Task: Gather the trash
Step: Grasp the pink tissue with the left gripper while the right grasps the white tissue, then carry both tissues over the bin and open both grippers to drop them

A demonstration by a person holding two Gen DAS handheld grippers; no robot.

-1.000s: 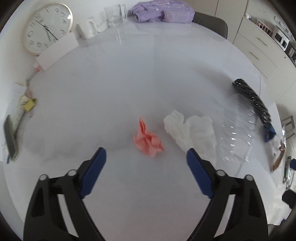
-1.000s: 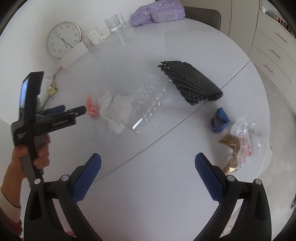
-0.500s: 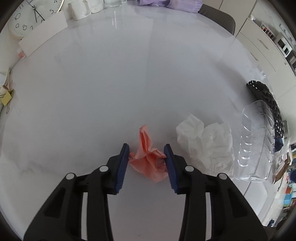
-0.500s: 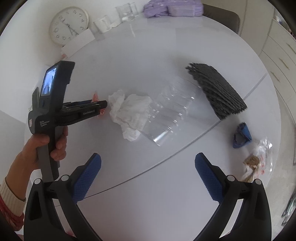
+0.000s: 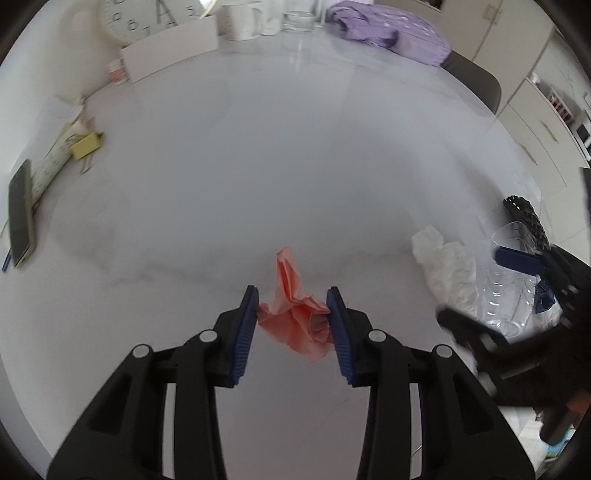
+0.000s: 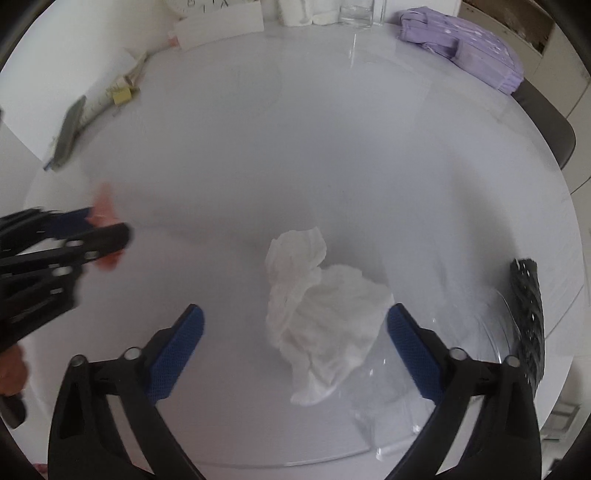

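Pink tissue sits clenched between the left gripper pads above a white table; to its right, the right gripper, unclenched and closing, straddles a white tissue beside a clear plastic bottle.

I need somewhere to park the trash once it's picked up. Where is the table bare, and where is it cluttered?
Bare: the broad middle of the table, between the clock, glasses and purple bag at the far edge and the pink paper. Crowded: around the white tissue, clear bottle and black mesh.
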